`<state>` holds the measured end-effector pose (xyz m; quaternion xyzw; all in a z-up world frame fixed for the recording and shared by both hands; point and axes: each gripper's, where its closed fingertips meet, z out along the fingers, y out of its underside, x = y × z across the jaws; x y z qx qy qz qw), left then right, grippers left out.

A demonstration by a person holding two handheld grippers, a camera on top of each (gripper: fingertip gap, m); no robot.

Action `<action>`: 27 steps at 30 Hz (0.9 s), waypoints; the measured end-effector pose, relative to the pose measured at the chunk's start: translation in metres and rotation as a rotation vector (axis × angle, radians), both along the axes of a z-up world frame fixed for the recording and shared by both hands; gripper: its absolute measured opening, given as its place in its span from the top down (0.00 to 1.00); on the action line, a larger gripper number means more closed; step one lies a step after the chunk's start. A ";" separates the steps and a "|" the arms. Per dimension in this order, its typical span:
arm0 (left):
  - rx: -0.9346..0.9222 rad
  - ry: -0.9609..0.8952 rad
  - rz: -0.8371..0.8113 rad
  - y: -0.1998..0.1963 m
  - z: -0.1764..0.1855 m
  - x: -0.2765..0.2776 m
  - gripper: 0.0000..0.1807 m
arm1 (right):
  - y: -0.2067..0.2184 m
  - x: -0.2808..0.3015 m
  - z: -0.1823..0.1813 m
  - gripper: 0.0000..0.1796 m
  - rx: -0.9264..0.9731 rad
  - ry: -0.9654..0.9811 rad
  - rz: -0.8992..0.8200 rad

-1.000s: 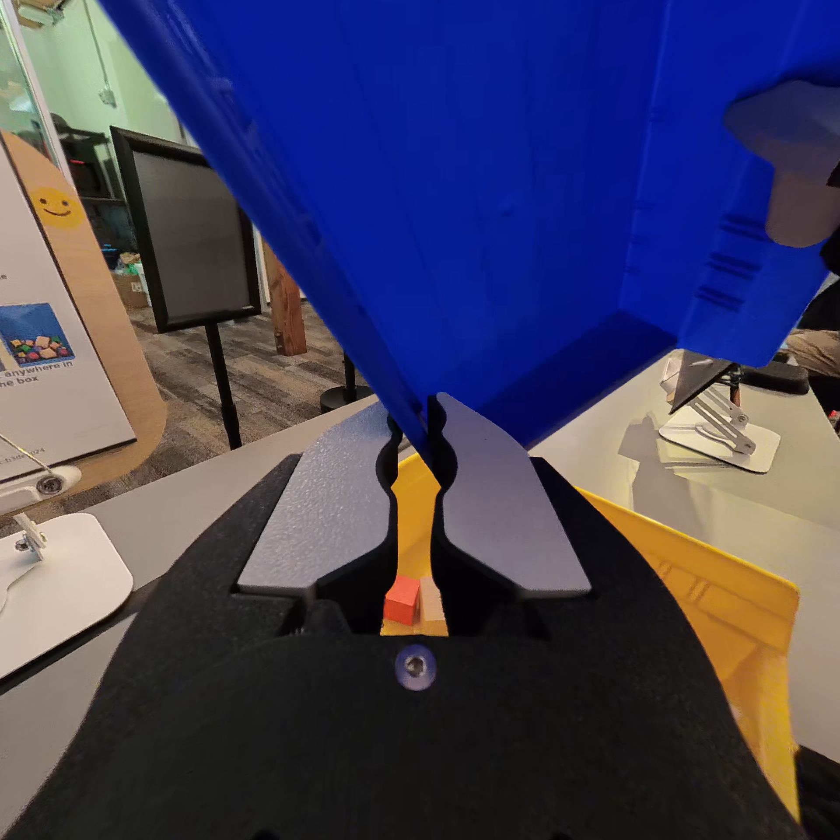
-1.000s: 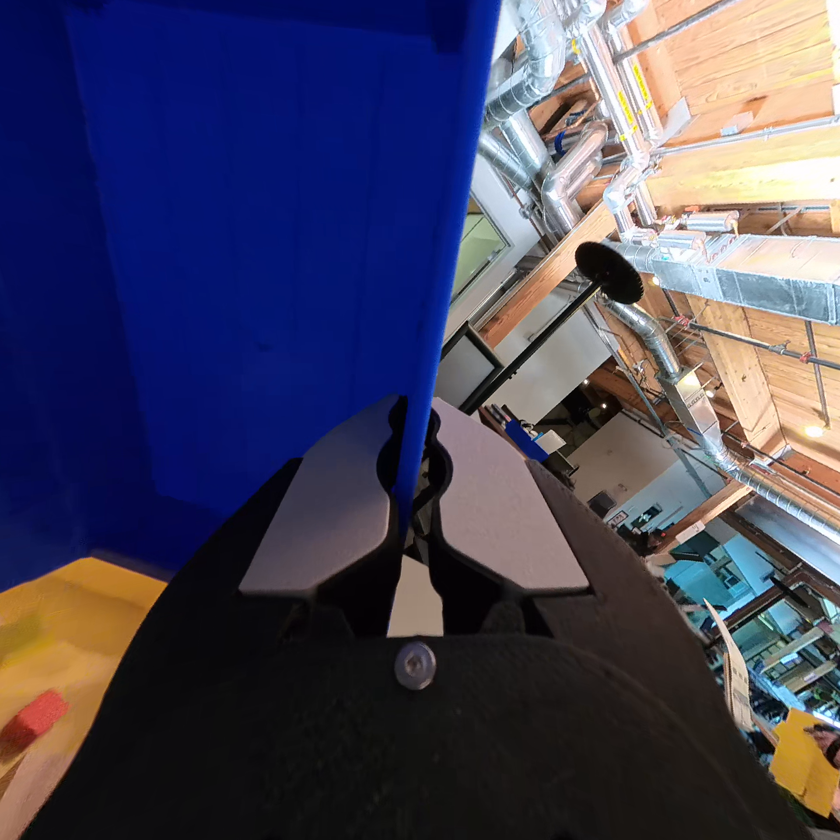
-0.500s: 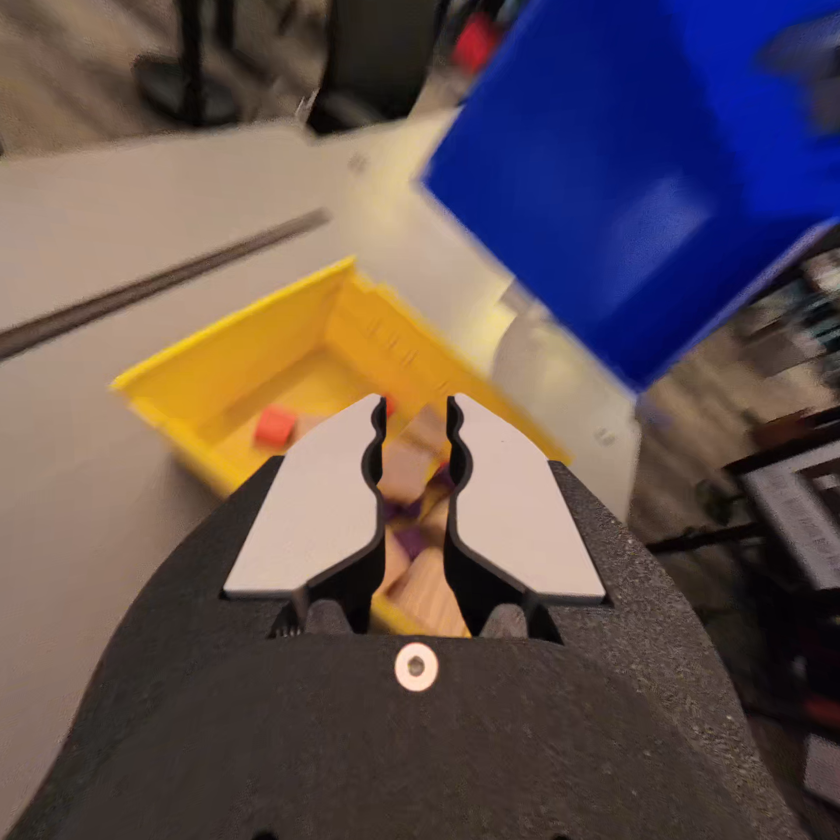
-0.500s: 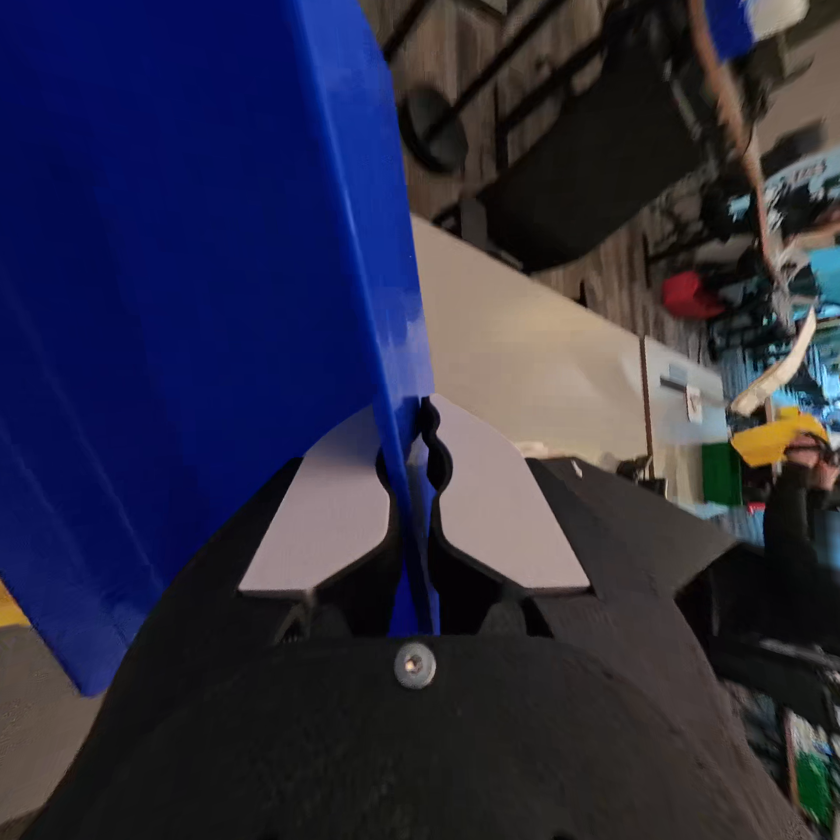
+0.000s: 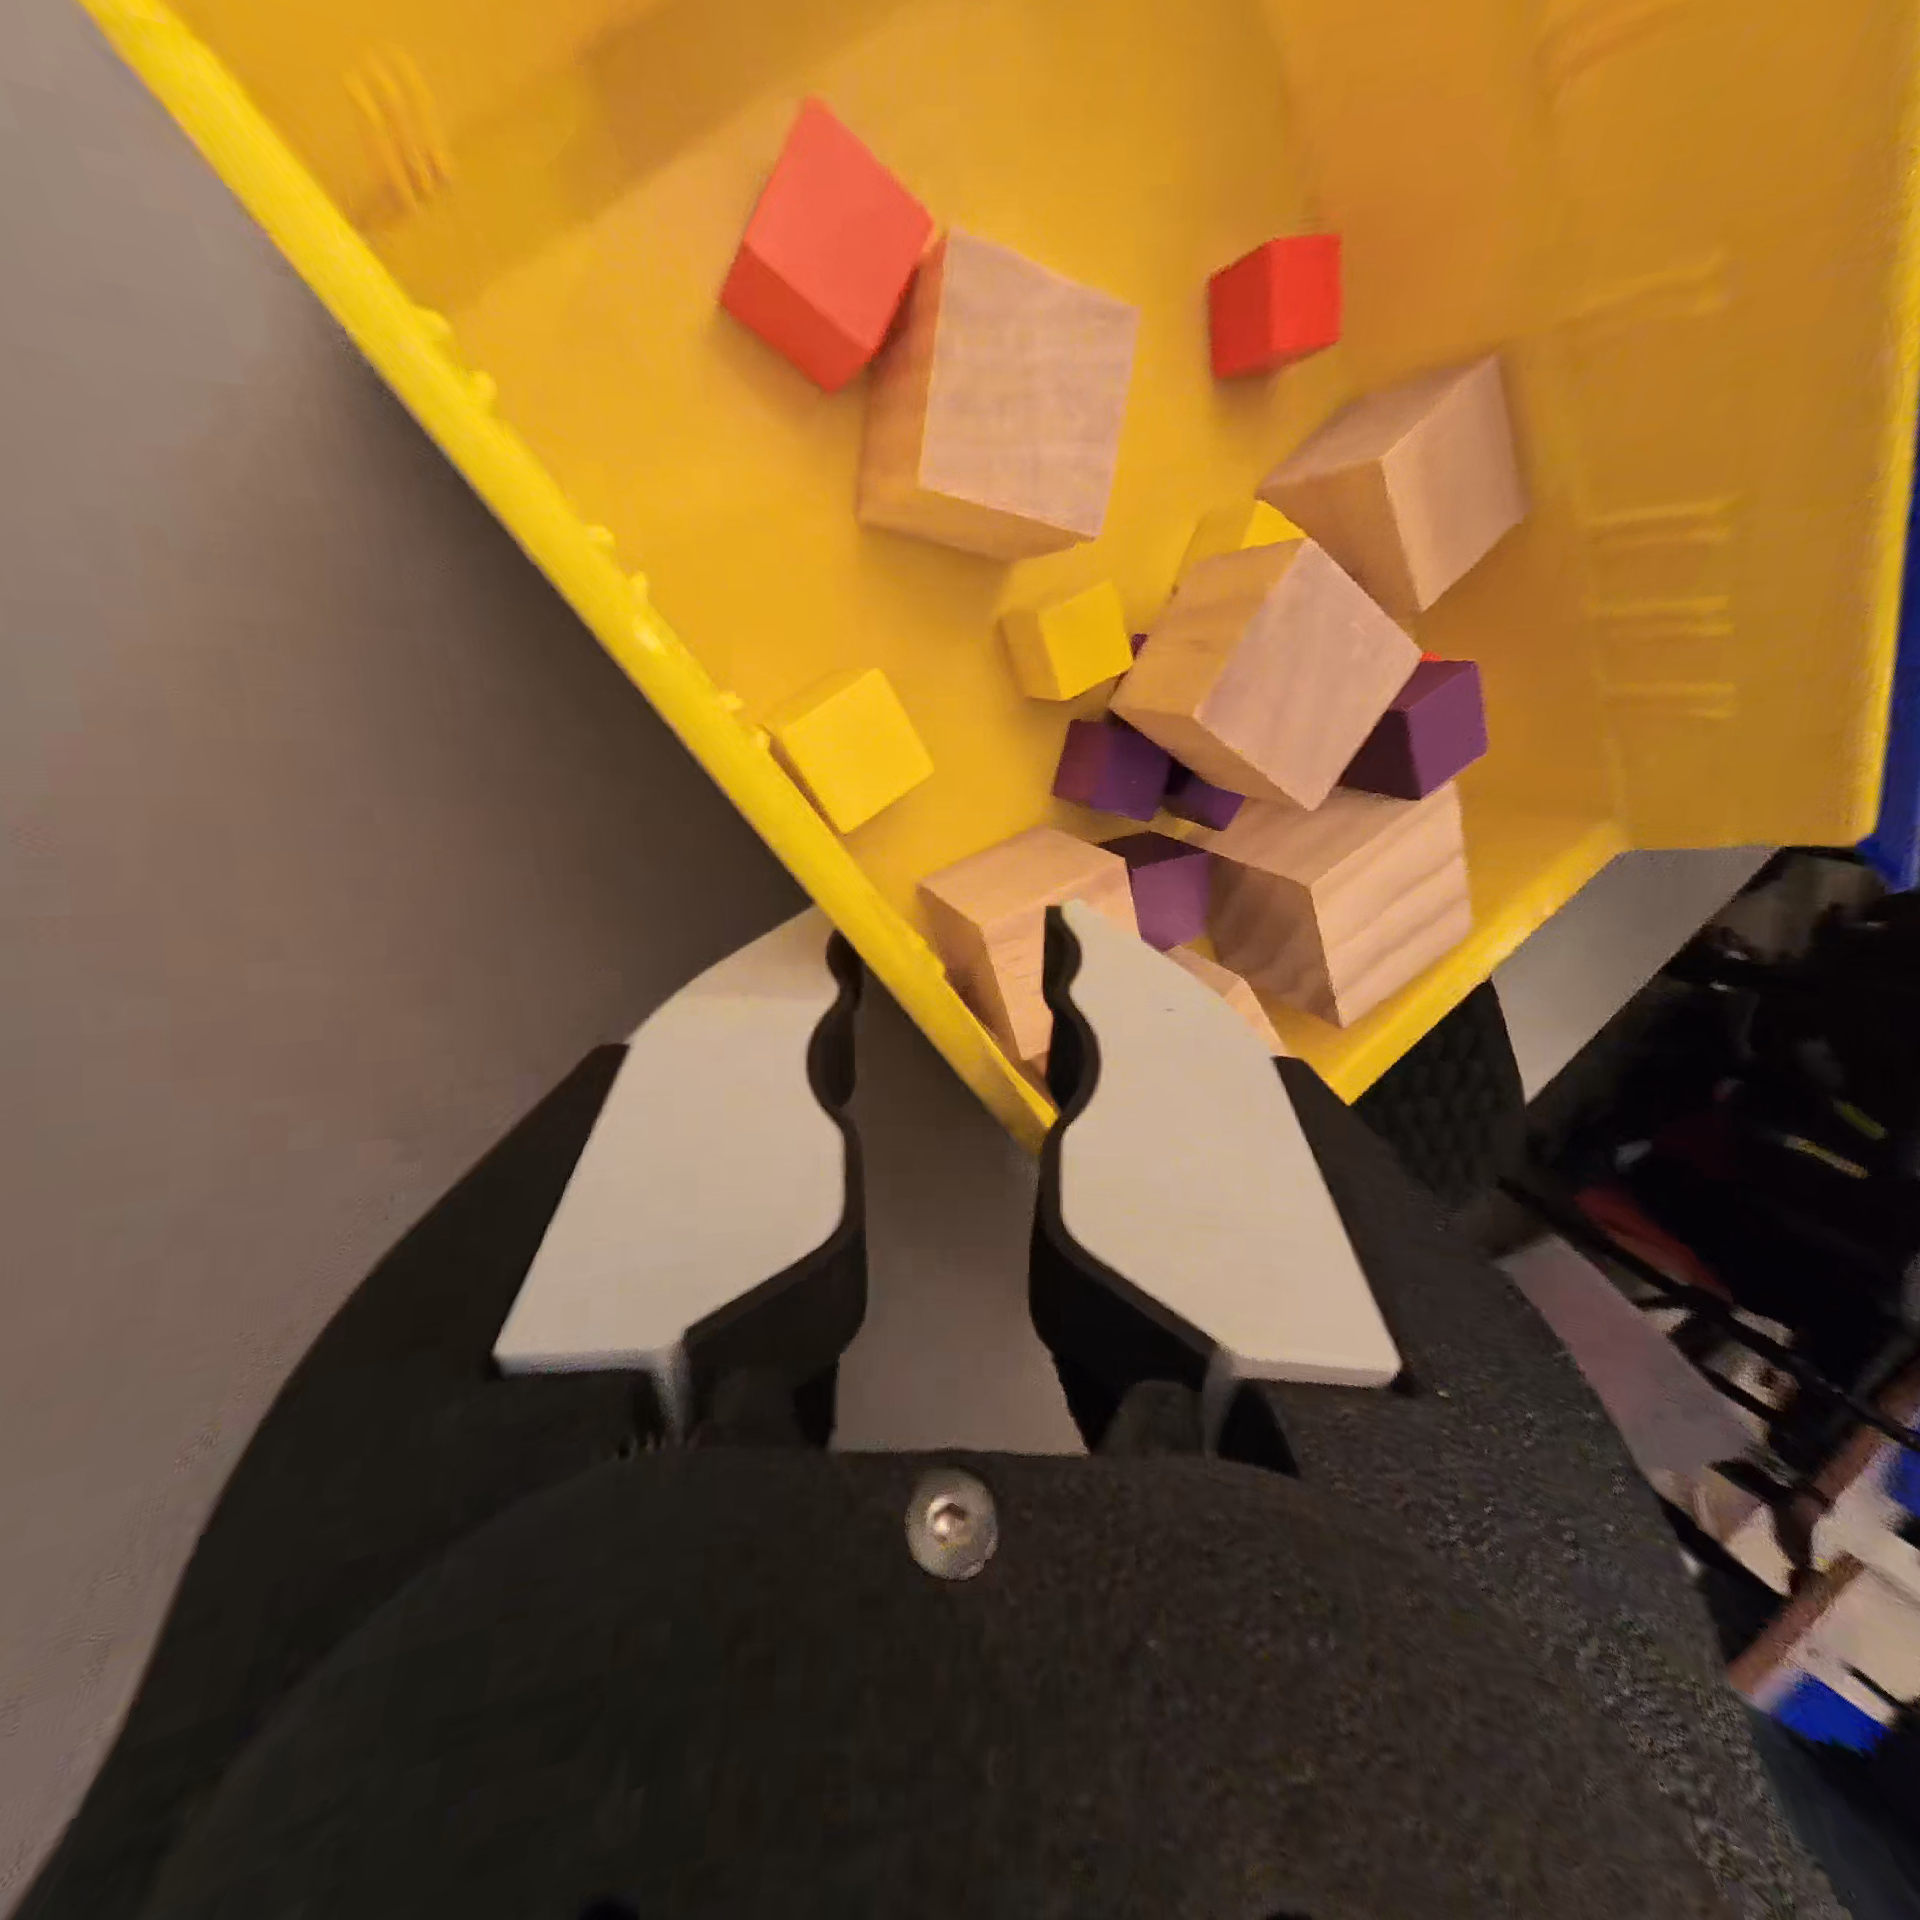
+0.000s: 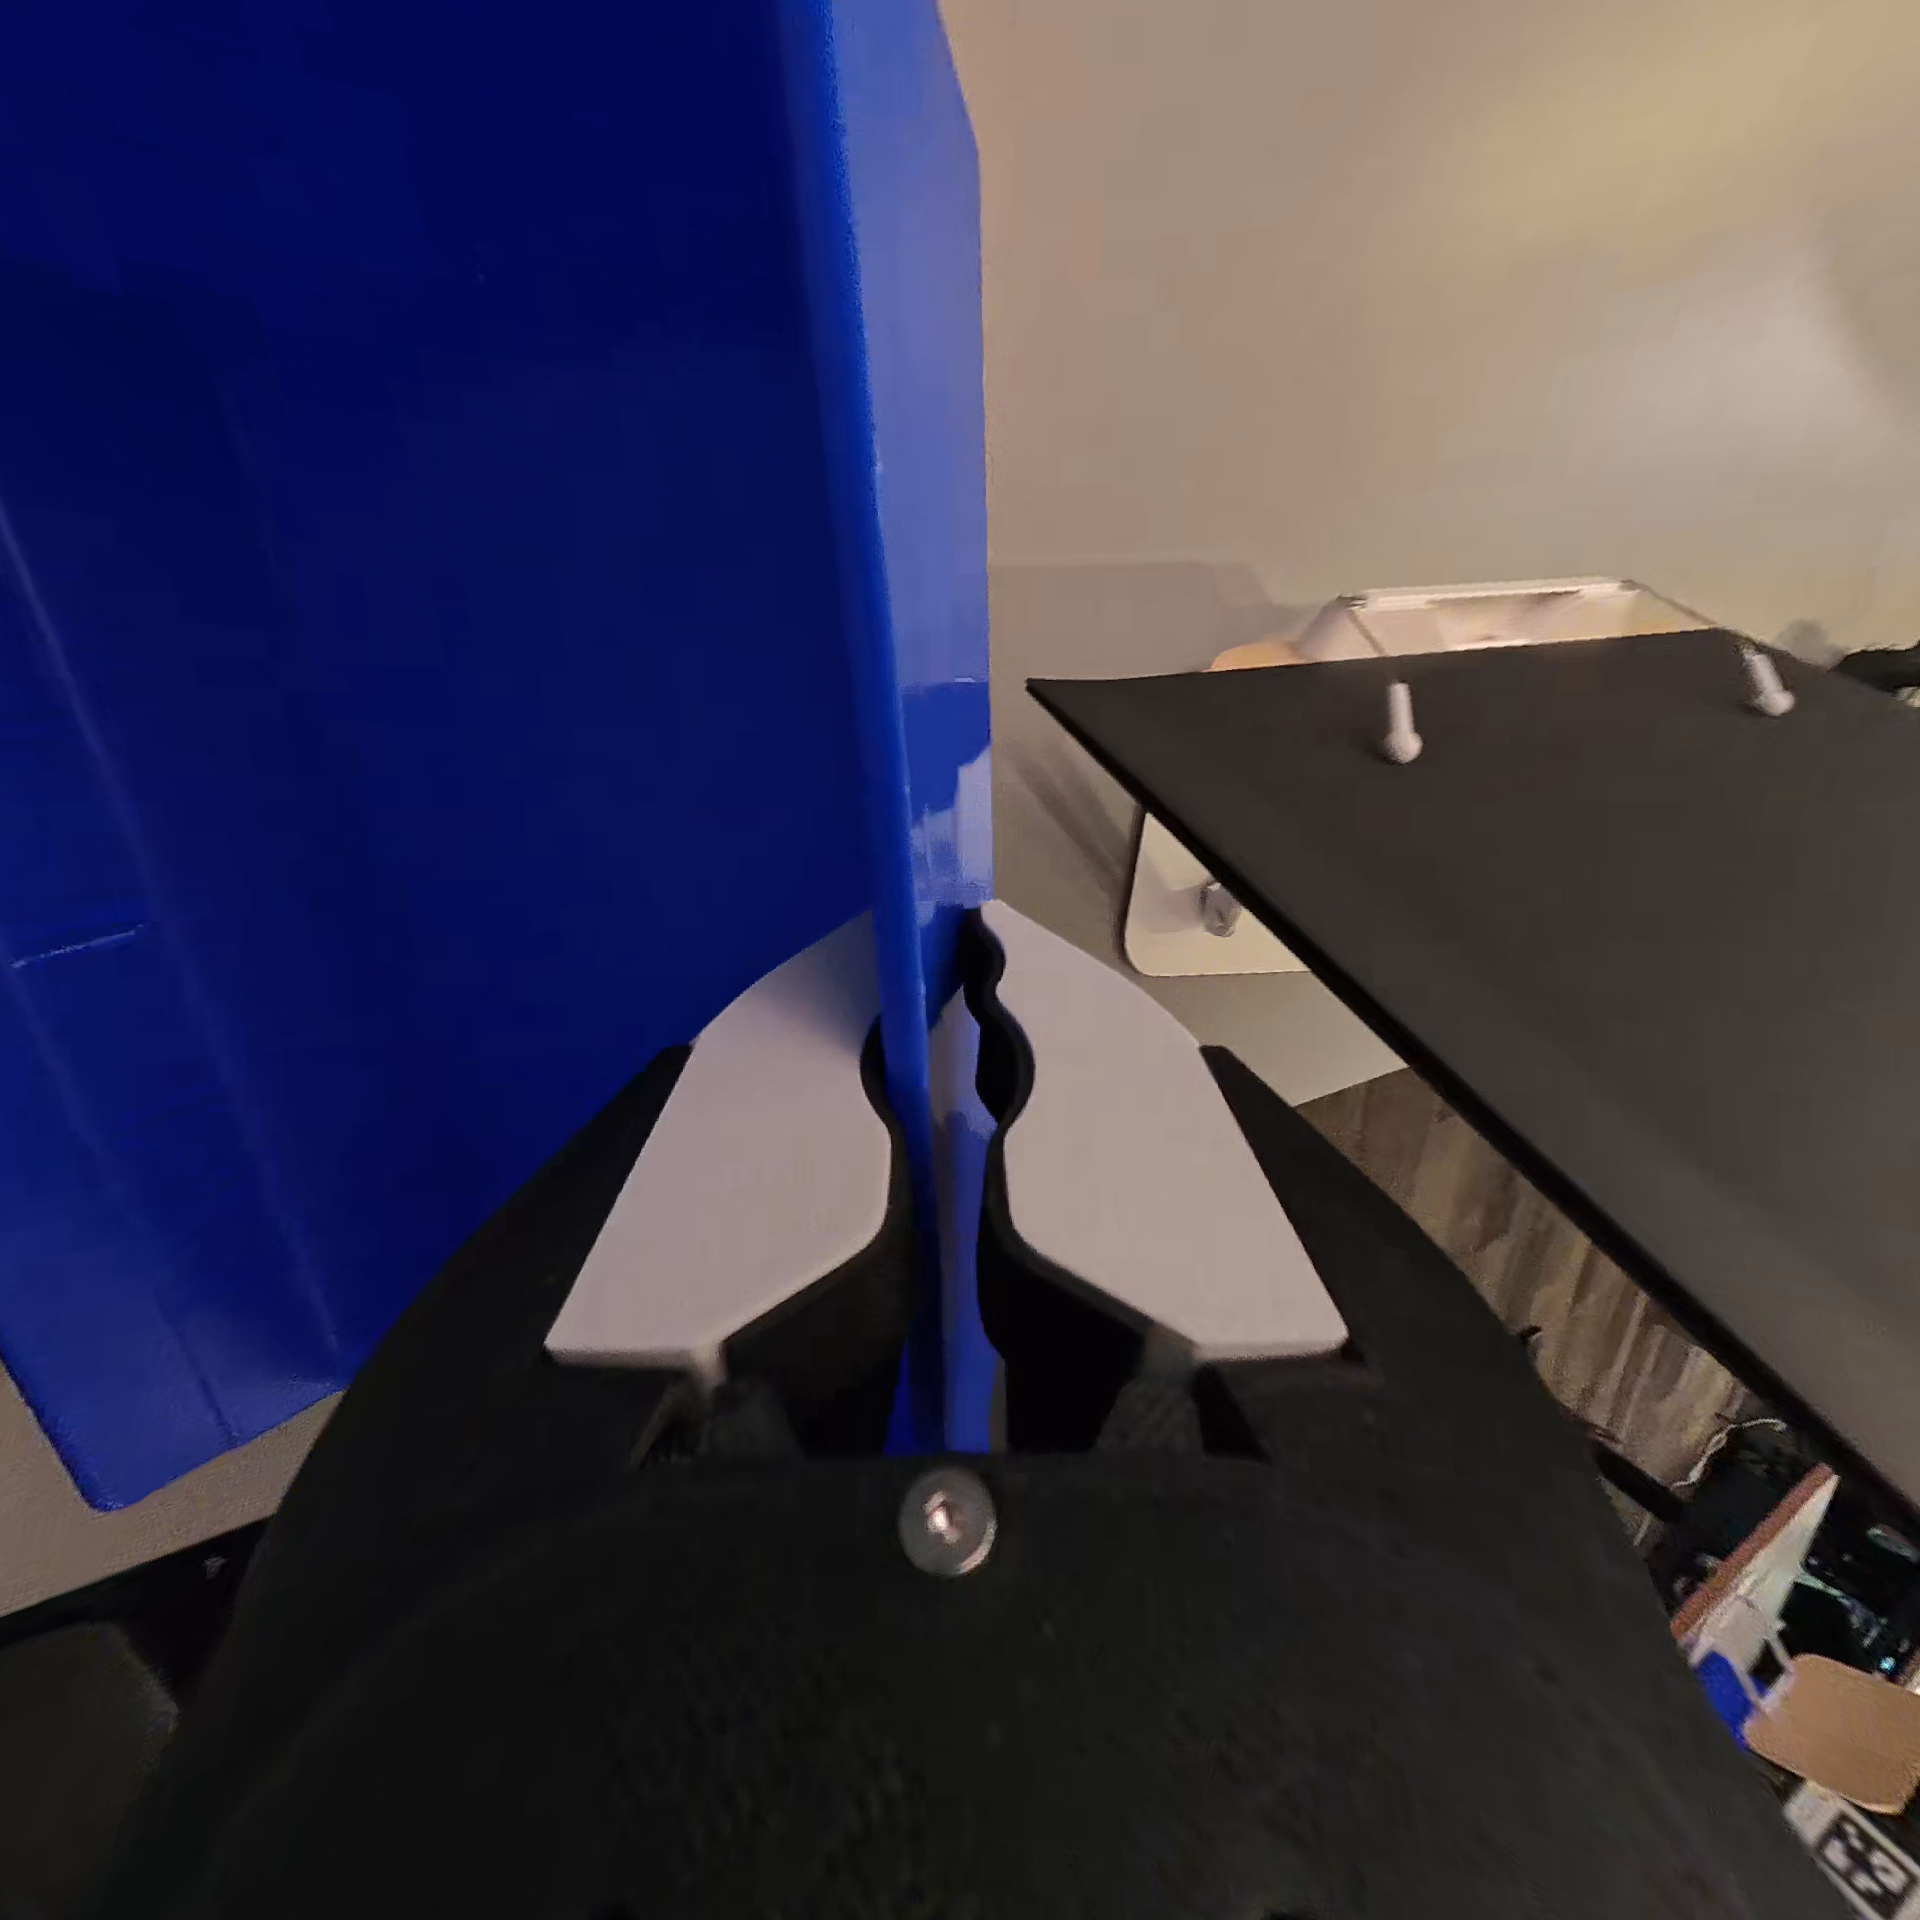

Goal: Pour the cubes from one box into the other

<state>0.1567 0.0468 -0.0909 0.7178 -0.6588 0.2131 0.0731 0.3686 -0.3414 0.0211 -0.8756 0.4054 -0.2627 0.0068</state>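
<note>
The yellow box (image 5: pixel 582 540) fills the left wrist view and holds several cubes: red (image 5: pixel 821 244), plain wood (image 5: pixel 1008 395), yellow (image 5: pixel 852 748) and purple (image 5: pixel 1423 727). My left gripper (image 5: pixel 951 925) is open and straddles the box's near wall, with one finger outside and the other inside by a wooden cube. My right gripper (image 6: pixel 925 935) is shut on a side wall of the blue box (image 6: pixel 468 623). The inside of the blue box that shows has no cubes. A sliver of the blue box (image 5: pixel 1907 727) shows beyond the yellow box.
The grey table top (image 5: pixel 260 831) lies left of the yellow box. A slanted black board (image 6: pixel 1558 883) on a white stand (image 6: pixel 1174 935) stands close to the right of the blue box. The table edge and floor clutter (image 5: pixel 1766 1351) are at the right.
My left gripper let go of the blue box, opened and dropped to the yellow box's wall. My right gripper kept its hold and swung the upended blue box away from above the yellow box.
</note>
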 end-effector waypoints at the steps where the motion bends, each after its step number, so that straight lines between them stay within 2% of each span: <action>1: -0.003 0.032 0.003 0.000 -0.002 -0.001 0.82 | 0.000 0.000 -0.006 0.96 0.012 0.014 -0.010; 6: -0.112 0.133 0.013 0.003 -0.003 -0.011 0.89 | 0.016 -0.003 -0.032 0.95 0.099 0.072 -0.033; 11: -0.024 0.172 0.007 0.034 -0.003 -0.027 0.92 | 0.048 -0.008 -0.045 0.95 0.178 0.116 -0.019; 19: 0.195 0.228 0.089 0.143 -0.004 -0.083 0.97 | 0.118 -0.026 -0.052 0.95 0.401 0.232 -0.012; 27: 0.236 0.195 0.222 0.253 -0.003 -0.164 0.97 | 0.198 -0.070 -0.103 0.95 0.576 0.484 -0.024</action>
